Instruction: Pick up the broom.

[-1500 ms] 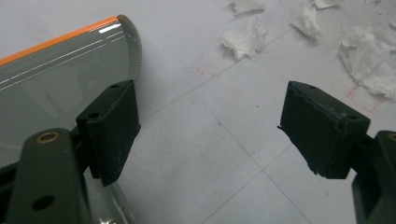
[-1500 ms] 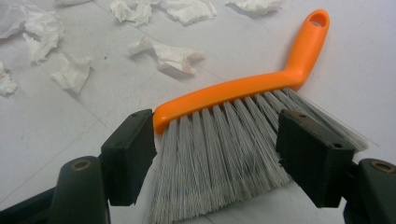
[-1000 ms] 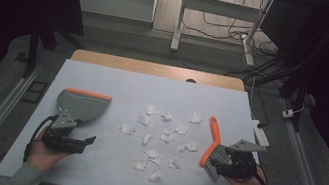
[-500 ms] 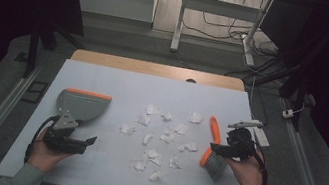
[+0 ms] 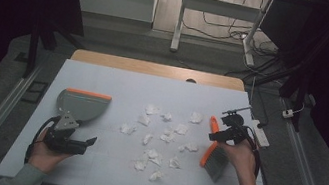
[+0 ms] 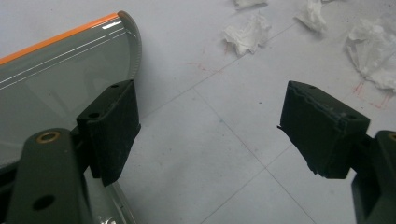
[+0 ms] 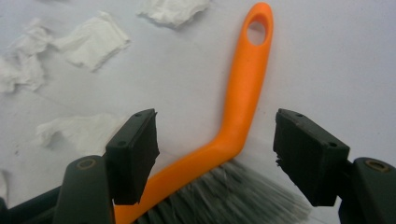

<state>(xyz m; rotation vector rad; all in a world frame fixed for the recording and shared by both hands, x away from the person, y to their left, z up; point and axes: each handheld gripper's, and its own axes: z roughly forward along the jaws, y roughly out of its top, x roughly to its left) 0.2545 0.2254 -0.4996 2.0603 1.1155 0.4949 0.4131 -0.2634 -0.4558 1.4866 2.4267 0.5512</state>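
The right gripper (image 7: 215,154) stands with jaws spread, straddling the orange hand brush (image 7: 233,116) lying on the white table (image 5: 118,85); its handle runs straight ahead between them, bristles nearest; the left gripper (image 6: 210,135), also unclenched, hovers just beside the grey dustpan (image 6: 60,79); crumpled paper scraps (image 5: 160,137) lie between; no writing is legible.

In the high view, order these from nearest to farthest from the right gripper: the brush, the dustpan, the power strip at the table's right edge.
1. Brush: directly under the right gripper, its orange handle between the open jaws.
2. Power strip: just to the gripper's right, at the table's edge.
3. Dustpan: far across the table, on the left side, by the left gripper.
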